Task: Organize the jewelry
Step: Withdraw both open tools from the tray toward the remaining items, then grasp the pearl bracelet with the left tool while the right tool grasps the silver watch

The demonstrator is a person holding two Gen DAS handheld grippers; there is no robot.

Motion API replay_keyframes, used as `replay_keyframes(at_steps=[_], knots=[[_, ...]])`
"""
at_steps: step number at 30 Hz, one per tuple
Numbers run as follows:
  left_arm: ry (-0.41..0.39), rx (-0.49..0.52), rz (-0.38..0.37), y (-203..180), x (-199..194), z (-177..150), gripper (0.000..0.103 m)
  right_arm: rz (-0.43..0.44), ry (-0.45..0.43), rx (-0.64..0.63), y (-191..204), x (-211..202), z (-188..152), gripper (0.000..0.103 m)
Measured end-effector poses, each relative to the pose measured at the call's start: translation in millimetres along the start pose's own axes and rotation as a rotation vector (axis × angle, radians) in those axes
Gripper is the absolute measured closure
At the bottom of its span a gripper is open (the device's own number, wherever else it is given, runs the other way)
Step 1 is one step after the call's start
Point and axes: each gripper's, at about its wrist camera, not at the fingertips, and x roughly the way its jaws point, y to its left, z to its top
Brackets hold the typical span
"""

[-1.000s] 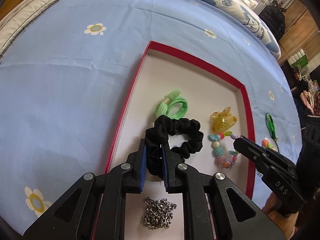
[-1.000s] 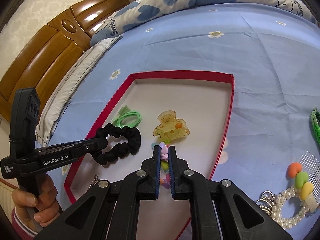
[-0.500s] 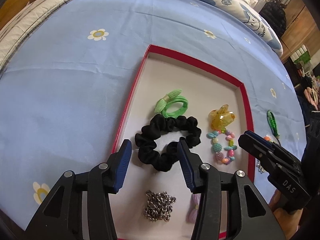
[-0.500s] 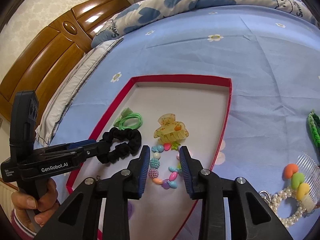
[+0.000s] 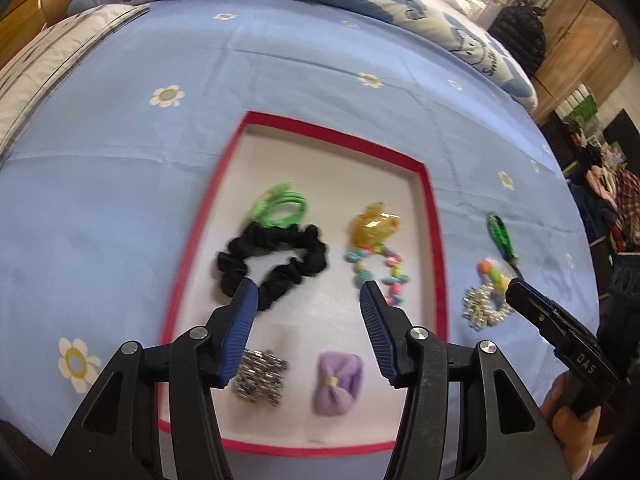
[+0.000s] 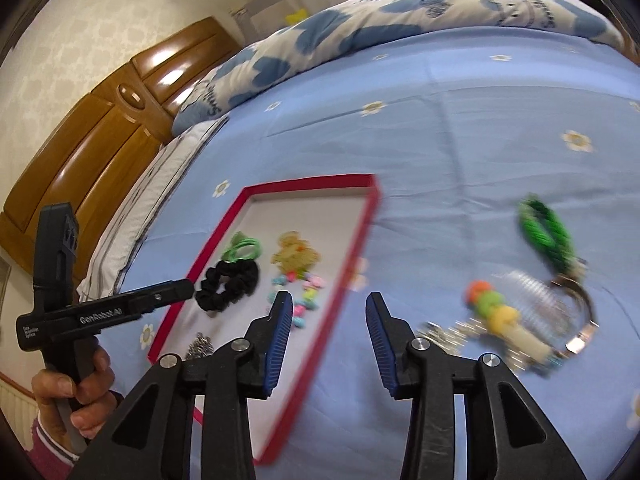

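Covering almost all of both views is the bed, with a light blue sheet printed with small white and yellow flowers; a quilt with blue hearts lies bunched at its far side. On the sheet rests a flat tray with a red rim and a pale floor.

Inside the tray, the black scrunchie lies near the left rim, a loose ruffled ring of cloth. Just beyond it, touching or nearly so, is a green hair tie. To the right sits a translucent yellow claw clip, and just in front of it a bracelet of pastel beads. Nearer the camera lie a heap of silver chain and a lilac bow.

Outside the tray, to its right on the sheet, lie a green braided cord, a clear comb, a strand with orange, green and yellow beads and a sparkling silver piece, blurred.

The left hand-held gripper hangs over the near part of the tray, its blue-padded jaws opening, with nothing between them. The right hand-held gripper is above the tray's right rim, its jaws also opening and empty.
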Motion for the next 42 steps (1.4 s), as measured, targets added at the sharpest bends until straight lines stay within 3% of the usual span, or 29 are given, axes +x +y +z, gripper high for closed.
replay_keyframes(at_steps=[9, 21, 34, 42], knots=[[0.019, 0.094, -0.054, -51, 0, -14, 0.049, -0.087, -0.047, 0.128, -59, -48, -30, 0.062], [0.060, 0.213, -0.096, -112, 15, -29, 0.050, -0.149, -0.089, 0.228, -112, -80, -49, 0.062], [0.127, 0.361, -0.111, -170, 54, -22, 0.050, -0.166, -0.056, 0.210, -141, -66, -30, 0.062], [0.185, 0.437, -0.106, -196, 88, -20, 0.050, -0.173, 0.016, 0.179, -156, -44, -10, 0.071]])
